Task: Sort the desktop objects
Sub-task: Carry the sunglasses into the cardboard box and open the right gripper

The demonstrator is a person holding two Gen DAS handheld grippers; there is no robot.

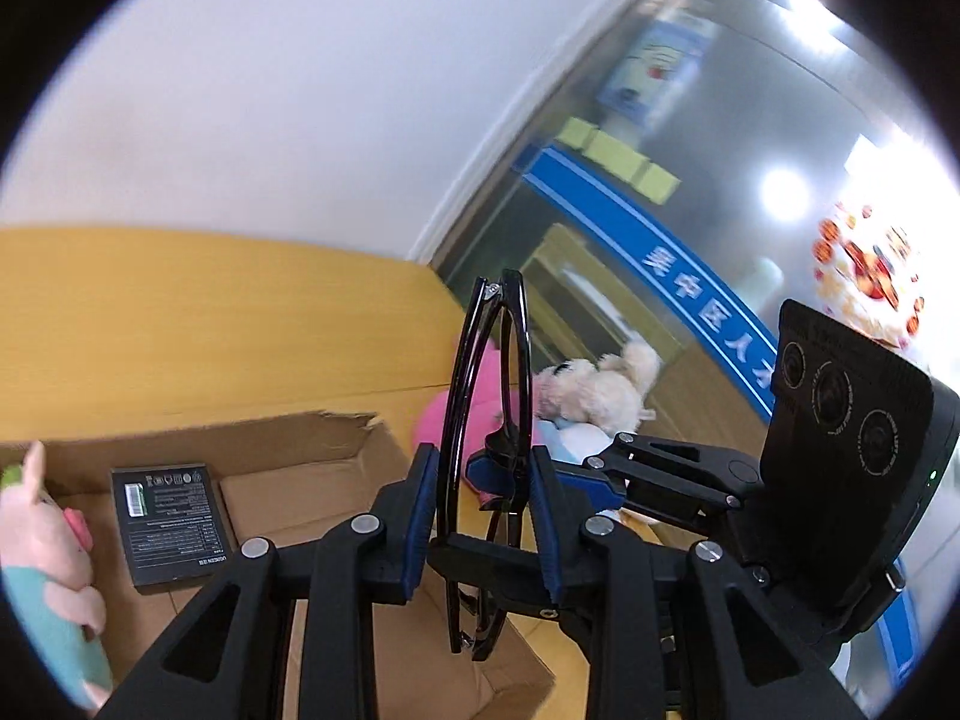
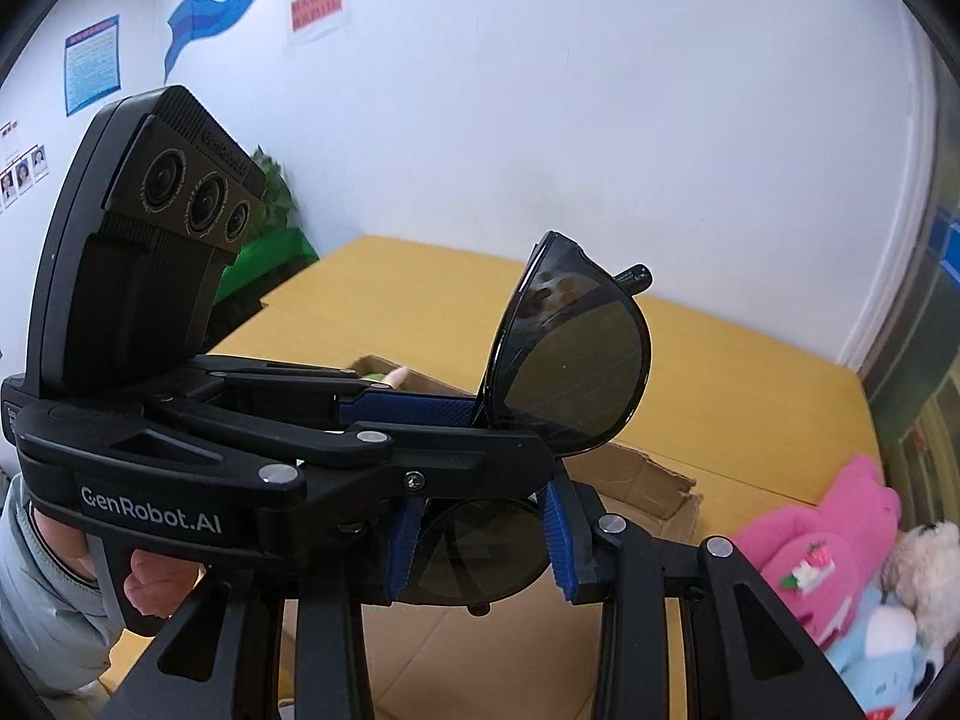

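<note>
Sunglasses (image 2: 570, 360) were pinched in mid-air by both claws above the cardboard box (image 1: 336, 480) | left gripper (image 1: 480, 516) narrow on the folded frame, right gripper (image 2: 480, 534) narrow around one lens | we judged it a hand-over; next, one claw releases, then lowering into the box.

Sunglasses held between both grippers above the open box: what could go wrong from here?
1. Both the left gripper and the right gripper appear to grip the folded sunglasses; pulling apart or twisting could strain the frame.
2. The pads seem to press on a lens, so smudging or scratching is possible.
3. If both release at once, the sunglasses may fall onto the black packet in the cardboard box, or miss the box.
</note>
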